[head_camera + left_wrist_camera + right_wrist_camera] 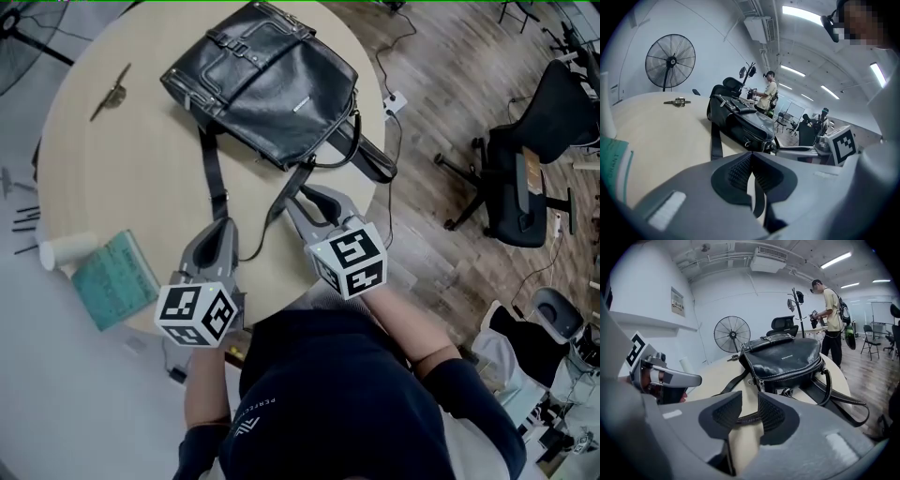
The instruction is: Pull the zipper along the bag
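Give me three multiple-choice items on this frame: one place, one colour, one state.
1. The teal book lies: A on a chair; B on the floor; C on the round beige table beside the white cylinder.
2. The leather handbag is: A brown; B black; C red.
3. The right gripper's jaws: A apart, a thin dark strap between; B pressed together; C clamped on the zipper.
C, book and cylinder share the table's edge; B, black in every view; A, the pads stand apart.
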A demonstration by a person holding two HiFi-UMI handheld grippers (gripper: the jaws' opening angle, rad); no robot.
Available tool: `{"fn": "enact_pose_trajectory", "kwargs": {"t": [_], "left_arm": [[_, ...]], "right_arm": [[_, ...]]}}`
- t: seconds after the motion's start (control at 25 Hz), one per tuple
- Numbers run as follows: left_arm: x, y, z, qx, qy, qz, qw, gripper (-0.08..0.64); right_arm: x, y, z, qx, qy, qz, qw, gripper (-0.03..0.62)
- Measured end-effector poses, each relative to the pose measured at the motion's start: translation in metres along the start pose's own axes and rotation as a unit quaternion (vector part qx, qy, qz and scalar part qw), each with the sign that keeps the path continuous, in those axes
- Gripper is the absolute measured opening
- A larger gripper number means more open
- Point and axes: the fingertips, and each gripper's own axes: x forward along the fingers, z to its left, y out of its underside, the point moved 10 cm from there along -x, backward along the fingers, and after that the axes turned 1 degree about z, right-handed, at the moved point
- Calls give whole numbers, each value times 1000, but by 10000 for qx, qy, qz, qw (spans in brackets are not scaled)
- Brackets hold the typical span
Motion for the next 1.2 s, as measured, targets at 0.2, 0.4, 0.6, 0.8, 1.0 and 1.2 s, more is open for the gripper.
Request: {"fn": "enact_pose_trajectory", "kwargs": {"t": [0.2,0.4,0.6,0.8,1.0,1.2], "left_arm": [[15,0,13,-104,59,55,9999,18],[29,-2,21,-141,125,115,9998,18],[40,-2,26,-303,242,124,9992,17],[46,0,29,-355,274,147,9989,17],[50,0,39,-434,228,145,9987,17],[54,0,46,-511,212,136,9984,17]], "right_arm": [[20,0,-5,64,247,47,9997,109],[33,-1,-7,85,524,39,9986,110],[43,0,-4,136,771,-61,9969,120],[51,-1,-5,175,959,-149,9951,125],[55,0,-5,158,1117,-201,9934,122],[57,-2,-8,-17,1295,-168,9914,64]]}}
